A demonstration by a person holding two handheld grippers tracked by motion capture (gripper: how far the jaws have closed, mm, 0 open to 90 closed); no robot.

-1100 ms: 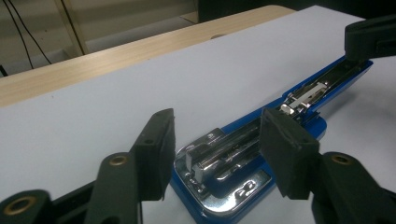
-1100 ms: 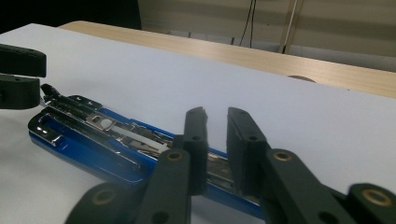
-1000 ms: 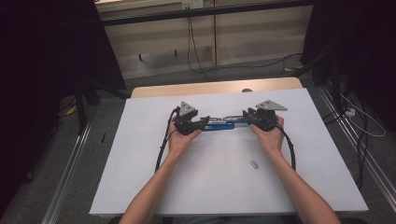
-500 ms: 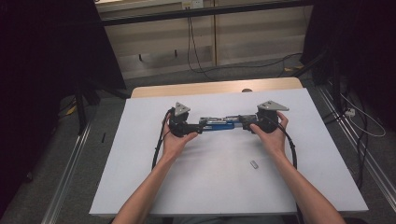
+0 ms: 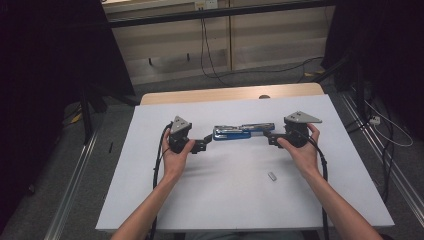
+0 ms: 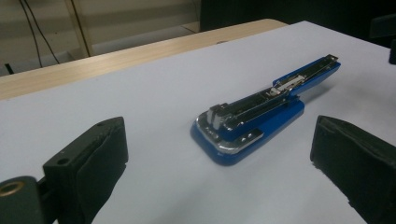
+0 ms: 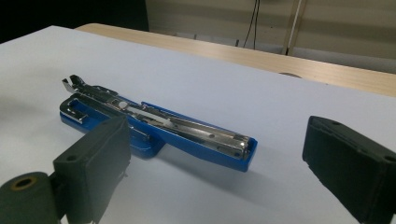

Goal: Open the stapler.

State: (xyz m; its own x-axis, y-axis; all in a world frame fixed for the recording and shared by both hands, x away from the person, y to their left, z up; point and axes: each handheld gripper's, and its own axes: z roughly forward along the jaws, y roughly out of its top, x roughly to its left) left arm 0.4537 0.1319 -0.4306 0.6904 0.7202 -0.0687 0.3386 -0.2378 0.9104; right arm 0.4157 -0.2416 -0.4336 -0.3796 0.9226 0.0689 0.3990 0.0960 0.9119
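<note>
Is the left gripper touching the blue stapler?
Apart. In the left gripper view, the left gripper has its jaws wide open, with bare white table between the pads and the blue stapler.

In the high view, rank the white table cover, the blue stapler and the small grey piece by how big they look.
Largest to smallest:
1. white table cover
2. blue stapler, lying opened out flat
3. small grey piece, much the smallest

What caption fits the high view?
Two open tools flank a blue stapler lying opened out on the white table.
</note>
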